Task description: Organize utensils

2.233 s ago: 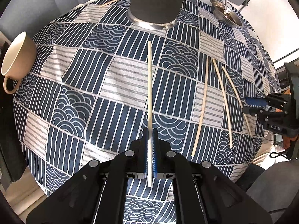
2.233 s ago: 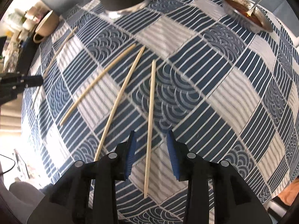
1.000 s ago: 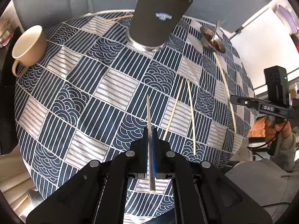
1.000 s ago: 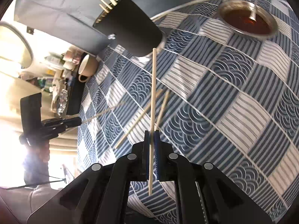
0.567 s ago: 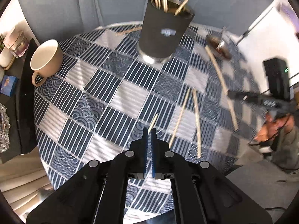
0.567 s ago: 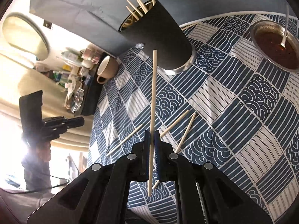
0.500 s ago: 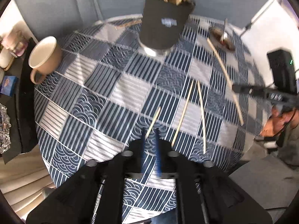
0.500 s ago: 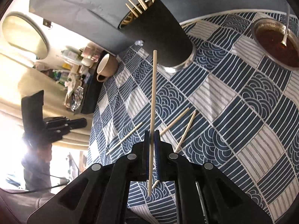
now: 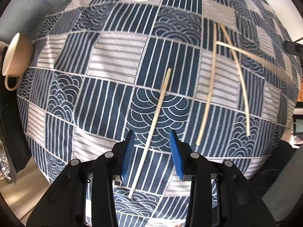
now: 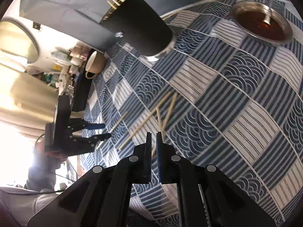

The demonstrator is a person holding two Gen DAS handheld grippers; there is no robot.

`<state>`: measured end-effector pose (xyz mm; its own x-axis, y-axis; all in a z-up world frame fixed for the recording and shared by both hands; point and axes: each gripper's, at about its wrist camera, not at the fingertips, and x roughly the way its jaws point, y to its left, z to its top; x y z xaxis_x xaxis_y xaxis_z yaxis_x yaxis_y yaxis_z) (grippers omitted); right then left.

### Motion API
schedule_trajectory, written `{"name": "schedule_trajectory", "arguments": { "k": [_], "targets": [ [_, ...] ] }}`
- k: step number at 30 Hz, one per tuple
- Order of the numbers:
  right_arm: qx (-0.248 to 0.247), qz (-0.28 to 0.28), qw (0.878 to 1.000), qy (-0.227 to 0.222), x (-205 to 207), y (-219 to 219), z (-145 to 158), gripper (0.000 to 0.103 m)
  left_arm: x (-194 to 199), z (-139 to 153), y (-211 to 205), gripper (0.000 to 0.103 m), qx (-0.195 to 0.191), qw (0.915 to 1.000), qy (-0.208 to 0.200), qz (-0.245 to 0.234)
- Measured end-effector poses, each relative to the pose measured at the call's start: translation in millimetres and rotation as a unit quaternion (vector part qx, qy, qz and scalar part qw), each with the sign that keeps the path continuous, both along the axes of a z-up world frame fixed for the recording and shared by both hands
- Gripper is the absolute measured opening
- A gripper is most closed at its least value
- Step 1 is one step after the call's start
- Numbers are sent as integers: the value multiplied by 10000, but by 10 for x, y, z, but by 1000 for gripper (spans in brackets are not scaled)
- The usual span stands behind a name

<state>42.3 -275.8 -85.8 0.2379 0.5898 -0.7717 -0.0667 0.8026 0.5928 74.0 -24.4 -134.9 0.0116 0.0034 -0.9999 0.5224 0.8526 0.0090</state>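
Note:
My left gripper point(image 9: 151, 151) is open and low over the table, with one wooden chopstick point(image 9: 153, 124) lying on the cloth between its blue pads. Two more chopsticks point(image 9: 208, 87) lie to the right, and a third point(image 9: 246, 53), blurred, crosses them. My right gripper point(image 10: 153, 138) is nearly closed with a narrow gap and holds nothing; the chopsticks point(image 10: 151, 113) lie on the cloth beyond it. The black utensil holder point(image 10: 136, 24) with several chopsticks stands at the back. The left gripper also shows in the right wrist view point(image 10: 102, 130).
A beige mug point(image 9: 13, 56) sits at the table's left edge. A metal bowl of brown sauce with a spoon point(image 10: 261, 26) stands at the back right. The patterned blue tablecloth point(image 9: 113, 60) covers the round table.
Both chopsticks left the grippers. The left gripper opened and dropped low over its fallen chopstick. The right gripper no longer holds its chopstick, which now lies across the two on the cloth.

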Motion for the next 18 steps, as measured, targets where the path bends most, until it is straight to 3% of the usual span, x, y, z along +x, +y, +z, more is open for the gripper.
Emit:
{"name": "schedule_trajectory", "arguments": {
  "k": [3, 6, 9, 14, 16, 18],
  "targets": [
    [-269, 11, 9996, 0, -44, -25, -38, 8, -1, -62, 16, 41, -12, 10000, 20, -44],
    [-906, 301, 9953, -178, -71, 103, -67, 15, 2, -65, 40, 41, -60, 9999, 11, -86],
    [-1557, 789, 9839, -391, -51, 373, -130, 41, 8, -68, 41, 41, -51, 9999, 14, -113],
    [-2432, 1490, 9569, -549, 57, 790, -308, 41, -30, -78, -6, 35, -94, 9999, -9, -126],
    [-2737, 1678, 9459, -481, 83, 881, -412, 39, -23, -53, 36, 24, -124, 9999, -28, -60],
    [-3090, 1843, 9323, -367, 81, 951, -529, 30, 0, -43, 111, 17, -215, 9998, -37, -17]
  ]
}}
